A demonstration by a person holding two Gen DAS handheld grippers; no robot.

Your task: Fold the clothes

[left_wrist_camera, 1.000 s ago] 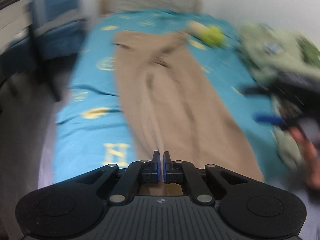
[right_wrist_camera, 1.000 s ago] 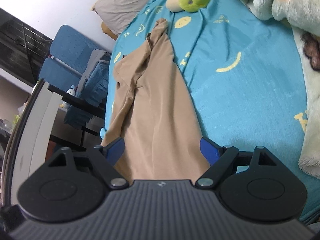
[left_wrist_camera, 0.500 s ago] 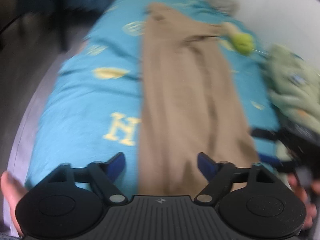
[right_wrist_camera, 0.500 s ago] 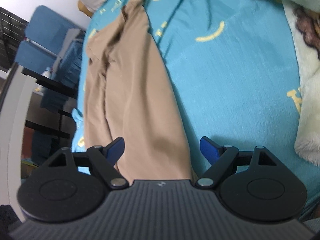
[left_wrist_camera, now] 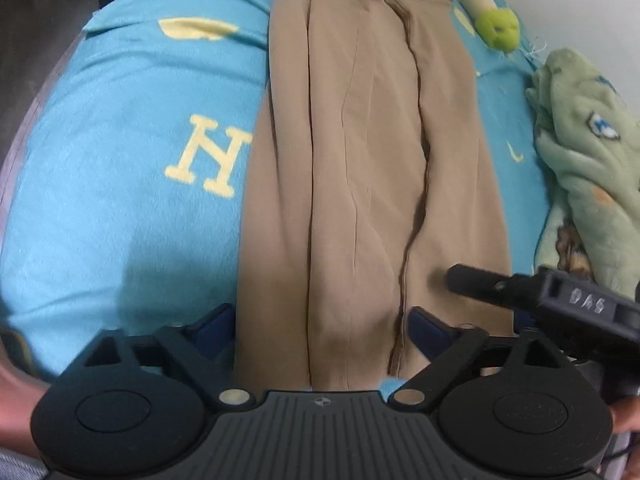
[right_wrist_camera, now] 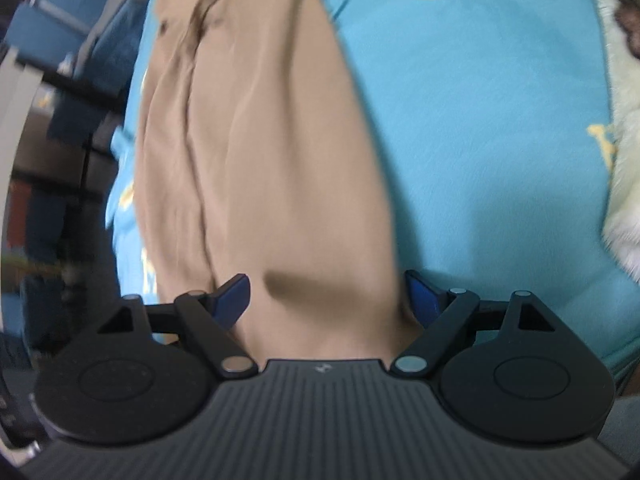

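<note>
Tan trousers point(left_wrist_camera: 360, 152) lie lengthwise along the blue bed sheet point(left_wrist_camera: 120, 184), folded leg over leg, hem end nearest me. My left gripper point(left_wrist_camera: 320, 328) is open, its jaws straddling the hem end just above the cloth. My right gripper point(right_wrist_camera: 326, 296) is open too, over the right side of the same hem end of the trousers point(right_wrist_camera: 264, 152). The right gripper's black body also shows in the left wrist view point(left_wrist_camera: 560, 304), just right of the hem.
A green fleece blanket point(left_wrist_camera: 584, 160) is heaped along the bed's right side. A green plush toy point(left_wrist_camera: 498, 30) lies near the far end. Blue chairs point(right_wrist_camera: 60, 32) stand left of the bed. The bed's left edge point(left_wrist_camera: 36, 96) drops to the floor.
My left gripper has opened, letting go of the hem, and swung in over the hem end. Both grippers have dropped closer to the trousers.
</note>
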